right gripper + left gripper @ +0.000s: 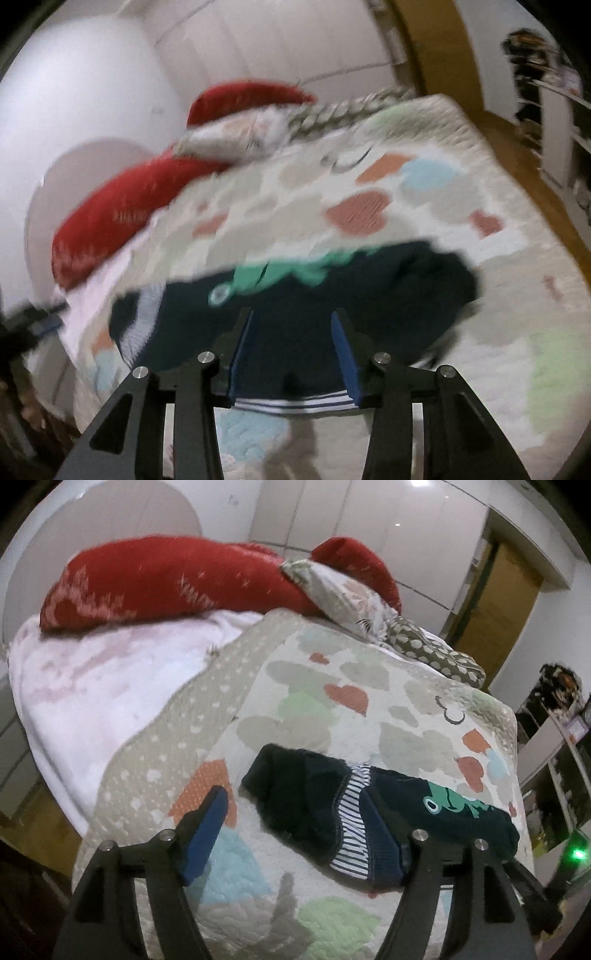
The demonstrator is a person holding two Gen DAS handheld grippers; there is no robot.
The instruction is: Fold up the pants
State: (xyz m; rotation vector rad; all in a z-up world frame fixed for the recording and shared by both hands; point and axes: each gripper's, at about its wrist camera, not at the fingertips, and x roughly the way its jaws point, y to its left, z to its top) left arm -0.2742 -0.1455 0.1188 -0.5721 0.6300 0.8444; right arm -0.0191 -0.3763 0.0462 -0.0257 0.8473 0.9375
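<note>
The left hand-held gripper (306, 812) stood wide and empty. The right hand-held gripper (291, 325) hung partly open above the pants (317, 808), gripping nothing. That one pair, dark navy with striped trim and a green frog print, lay bunched on the bed (417, 709), with two red pillows (166, 579) beyond.

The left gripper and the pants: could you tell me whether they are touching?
Cannot tell. In the left wrist view the pants hide one finger of the open left gripper; no contact or gap shows.
</note>
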